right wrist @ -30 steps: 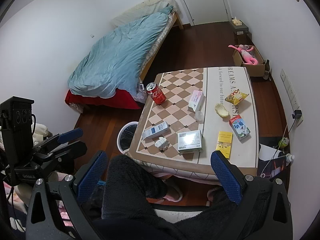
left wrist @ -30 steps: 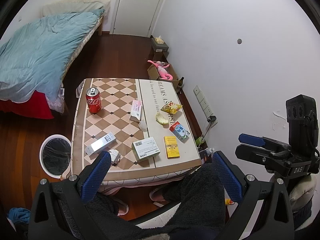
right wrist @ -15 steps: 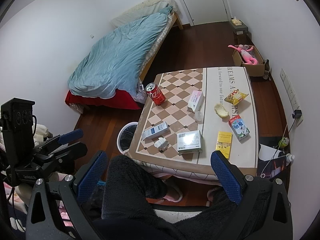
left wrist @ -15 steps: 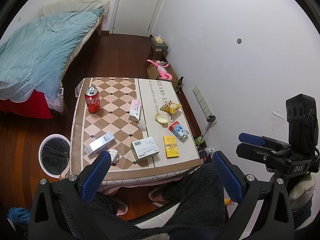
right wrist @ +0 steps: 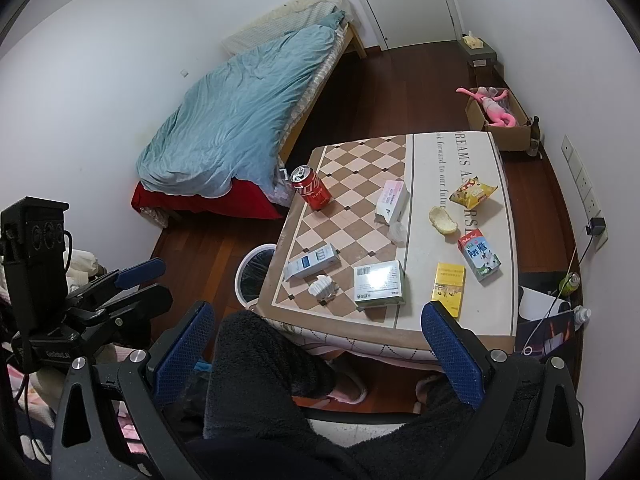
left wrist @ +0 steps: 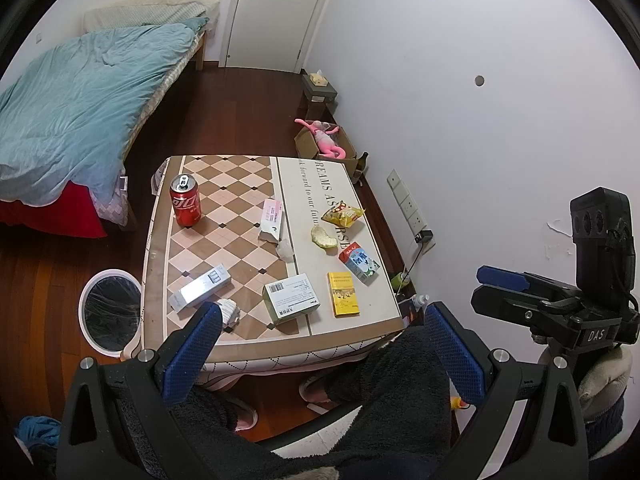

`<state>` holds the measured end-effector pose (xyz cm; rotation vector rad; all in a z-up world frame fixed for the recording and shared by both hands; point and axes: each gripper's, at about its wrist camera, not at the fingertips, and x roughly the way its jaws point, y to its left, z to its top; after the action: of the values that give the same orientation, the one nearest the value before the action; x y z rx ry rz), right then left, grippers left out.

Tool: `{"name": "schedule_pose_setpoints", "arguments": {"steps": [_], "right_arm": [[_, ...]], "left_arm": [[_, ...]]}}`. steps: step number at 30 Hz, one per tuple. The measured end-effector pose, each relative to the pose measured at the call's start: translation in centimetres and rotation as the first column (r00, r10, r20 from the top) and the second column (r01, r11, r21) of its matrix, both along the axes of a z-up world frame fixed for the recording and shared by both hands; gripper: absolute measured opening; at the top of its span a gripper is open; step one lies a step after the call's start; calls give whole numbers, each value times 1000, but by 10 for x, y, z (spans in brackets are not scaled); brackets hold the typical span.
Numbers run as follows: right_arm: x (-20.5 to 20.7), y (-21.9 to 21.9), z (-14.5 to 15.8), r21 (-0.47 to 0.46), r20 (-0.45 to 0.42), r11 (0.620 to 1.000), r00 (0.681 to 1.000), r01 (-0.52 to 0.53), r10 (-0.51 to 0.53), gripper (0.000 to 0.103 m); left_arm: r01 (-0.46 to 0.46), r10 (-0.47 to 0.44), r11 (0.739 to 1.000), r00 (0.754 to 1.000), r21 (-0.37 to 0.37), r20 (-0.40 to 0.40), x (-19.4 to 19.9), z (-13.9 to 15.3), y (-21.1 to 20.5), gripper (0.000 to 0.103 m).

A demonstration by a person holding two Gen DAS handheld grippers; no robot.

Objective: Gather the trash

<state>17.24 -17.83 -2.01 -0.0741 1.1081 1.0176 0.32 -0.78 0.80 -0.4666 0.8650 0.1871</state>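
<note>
Left wrist view shows the task barely begun, as far as one can judge: every piece of litter lies on the low table with the checked brown-and-cream cloth [left wrist: 240, 344], and the round white bin with a black liner [left wrist: 110, 310], on the floor at lower left of the frame just beside the table's left edge, looks empty, though its dark bottom is hard to read. The left gripper [left wrist: 324, 350] hangs above the person's dark fleece-covered lap with its blue pads spread wide and nothing between them; the right gripper [right wrist: 320, 354], in its own view, is equally wide and empty. On the table, toward the upper left, stands a red soda can [left wrist: 185, 206], upright with its tab open. Near centre lie a pink-and-white flat carton [left wrist: 272, 220] and a crumpled clear wrapper [left wrist: 286, 248]; to the right, a yellow crisp packet [left wrist: 343, 215], a pale curved crisp-like scrap [left wrist: 323, 237], a small blue-and-red milk carton [left wrist: 359, 262] on its side and a flat yellow box [left wrist: 343, 294]. Nearest the grippers are a white barcode-labelled box [left wrist: 291, 297], a long silver-blue box [left wrist: 200, 288] and a crumpled white tissue [left wrist: 230, 312]. All are apart from one another, so each should need its own pick.
</note>
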Motion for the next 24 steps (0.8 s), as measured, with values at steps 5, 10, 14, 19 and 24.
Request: {"name": "schedule_pose_setpoints", "arguments": {"steps": [5,10,14,19,24], "right_arm": [[1,0,0,0,-2,1000,1000,-1,1,103],[0,0,0,1,-4,1000,1000,0,0,103],[1,-1,-1,-1,-3,1000,1000,7,-7,103],[13,-1,-25,-53,14,991,992,125,-125,103],[46,10,-103,-219,66,930,955,295,-288,103]], "left_arm": [[2,-2,1000,1000,-4,0,0,0,1,103],[2,-2,1000,1000,-4,0,0,0,1,103],[-5,5,1000,1000,6,-9,2,-5,1,103],[-115,139,970,985,213,-98,21,-38,10,103],[-138,238,922,939,363,-247,55,-115,28,103]]}}
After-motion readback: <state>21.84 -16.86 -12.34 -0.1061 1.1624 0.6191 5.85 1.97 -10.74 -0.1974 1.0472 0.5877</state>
